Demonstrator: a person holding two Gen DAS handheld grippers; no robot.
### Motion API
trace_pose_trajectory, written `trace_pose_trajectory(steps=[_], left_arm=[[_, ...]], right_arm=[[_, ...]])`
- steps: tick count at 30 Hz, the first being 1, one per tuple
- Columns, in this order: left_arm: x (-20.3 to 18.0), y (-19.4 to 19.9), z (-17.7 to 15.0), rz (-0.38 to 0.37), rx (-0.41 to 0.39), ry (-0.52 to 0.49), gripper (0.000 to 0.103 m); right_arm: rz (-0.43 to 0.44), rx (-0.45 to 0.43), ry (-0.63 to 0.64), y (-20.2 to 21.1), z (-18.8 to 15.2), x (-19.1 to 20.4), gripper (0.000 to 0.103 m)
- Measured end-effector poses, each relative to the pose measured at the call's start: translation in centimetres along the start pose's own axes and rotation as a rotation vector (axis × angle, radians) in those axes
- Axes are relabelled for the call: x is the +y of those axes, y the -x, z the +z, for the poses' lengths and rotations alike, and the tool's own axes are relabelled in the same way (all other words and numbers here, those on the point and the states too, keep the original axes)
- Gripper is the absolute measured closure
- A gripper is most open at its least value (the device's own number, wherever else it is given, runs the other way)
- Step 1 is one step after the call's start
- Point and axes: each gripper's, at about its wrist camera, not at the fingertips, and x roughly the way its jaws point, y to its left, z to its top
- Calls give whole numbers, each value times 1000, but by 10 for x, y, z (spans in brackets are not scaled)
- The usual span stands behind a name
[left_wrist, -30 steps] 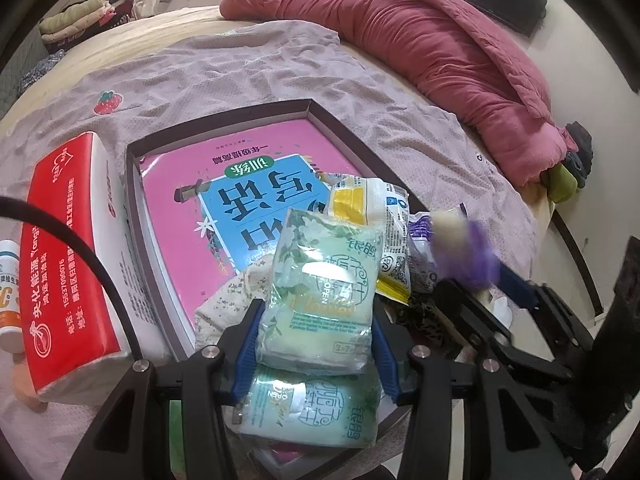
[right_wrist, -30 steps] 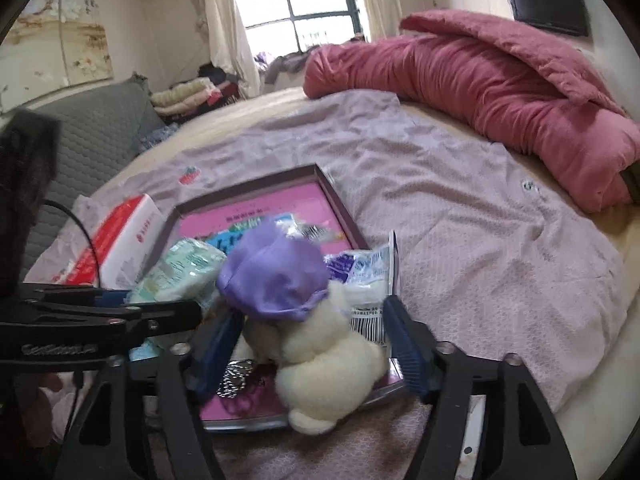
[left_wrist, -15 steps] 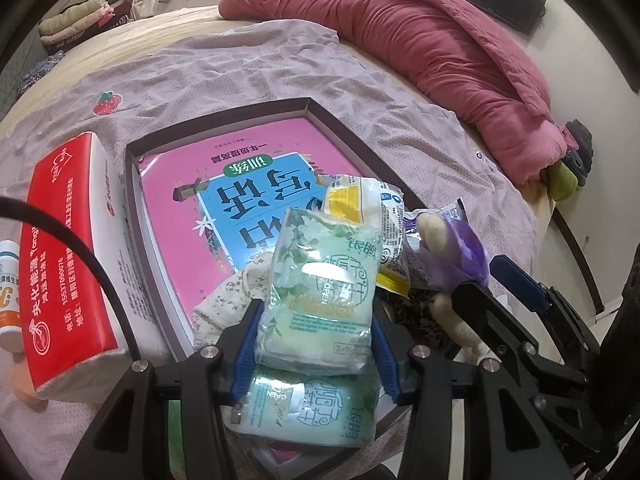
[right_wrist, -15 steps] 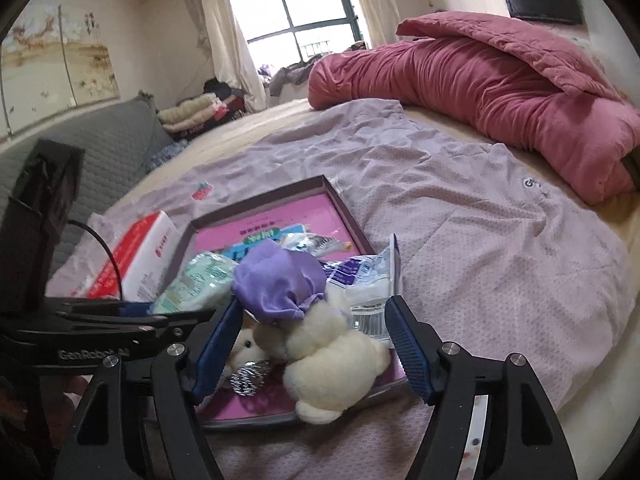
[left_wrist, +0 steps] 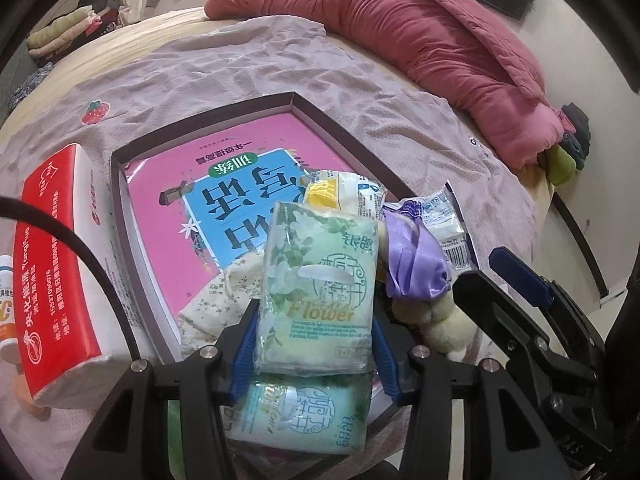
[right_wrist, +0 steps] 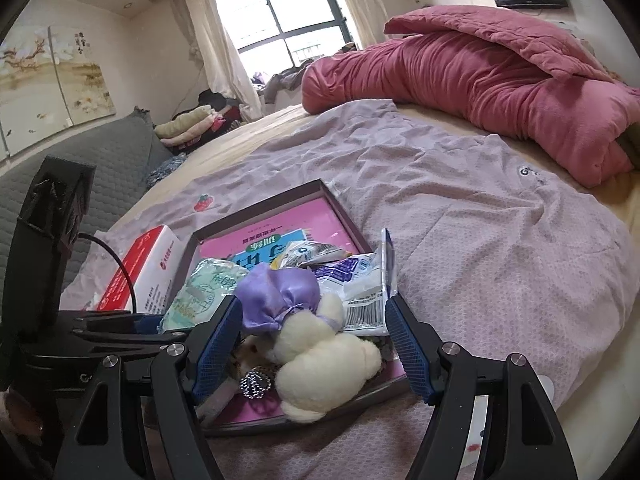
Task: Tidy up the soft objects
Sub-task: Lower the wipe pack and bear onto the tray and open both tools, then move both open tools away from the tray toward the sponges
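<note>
A: How far along?
B: Mostly gathered: plush toy point(right_wrist: 320, 344) lies in the tray point(right_wrist: 260, 216), between the right gripper's point(right_wrist: 314, 344) parted fingers.
A: Remaining?
B: The left gripper point(left_wrist: 314, 344) clamps a tissue pack point(left_wrist: 320, 296) above the tray.

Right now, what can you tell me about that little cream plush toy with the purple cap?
The plush toy is a small animal of fluffy cream fabric, wearing a shiny purple satin cap gathered with a ribbon. It lies on its side at the near edge of the shallow dark-rimmed tray, partly over a barcoded plastic packet and beside a silvery beaded chain. The right claw stands open around it, and its pads appear clear of the fur.
</note>
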Motion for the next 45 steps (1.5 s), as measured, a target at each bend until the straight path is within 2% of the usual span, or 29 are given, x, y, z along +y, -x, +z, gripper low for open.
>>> trace_pose_trajectory(steps=[29,35,39,45], left_arm=[[-2,3,-2,-21,-10,-16,49],[-2,9,-2,-27,-22,-12,40],[3,17,-1,-59,-42,9,39],[5,23,-2,-46,-53,14,36]], right_arm=[[-71,10,-44,0,-3,-13,26],[-79,10,-47,0,-3,-15,26],[-76,9,-47,1,-3,-15,26],[-83,8,-44,2,-2,-12,26]])
